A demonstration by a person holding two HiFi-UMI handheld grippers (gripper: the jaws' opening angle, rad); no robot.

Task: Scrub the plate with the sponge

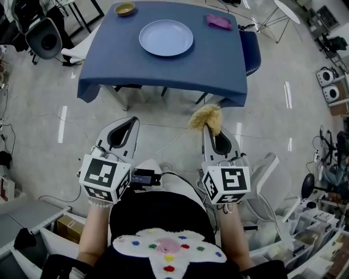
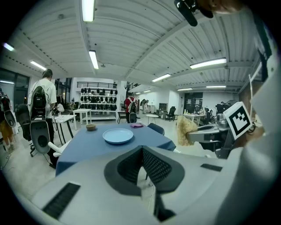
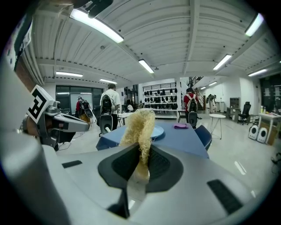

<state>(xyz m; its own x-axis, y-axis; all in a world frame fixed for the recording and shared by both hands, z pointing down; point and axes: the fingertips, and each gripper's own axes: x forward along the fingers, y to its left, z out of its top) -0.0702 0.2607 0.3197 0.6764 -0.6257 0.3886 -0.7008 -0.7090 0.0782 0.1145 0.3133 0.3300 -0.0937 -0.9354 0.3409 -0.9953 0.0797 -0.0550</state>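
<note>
**Sponge gripped, plate not yet reached**

The right gripper (image 1: pixel 210 129) was clamped on the sponge (image 1: pixel 206 117), a pale fibrous wad sticking out past its tips. The left gripper (image 1: pixel 131 122) had its jaws pressed together with nothing between them. Both were held low in front of the person, well short of the table (image 1: pixel 163 71). The plate (image 1: pixel 166 37) lay bare near the table's middle, with a bowl (image 1: pixel 125 8) at the far left corner and a purple rag (image 1: pixel 218 22) at the far right. The step in hand looked like the approach, with no scrubbing begun. The next move would likely call for closing in on the table and lowering the sponge onto the plate's face. The left gripper might need to open and steady the rim, since the plate could slide under rubbing.
</note>
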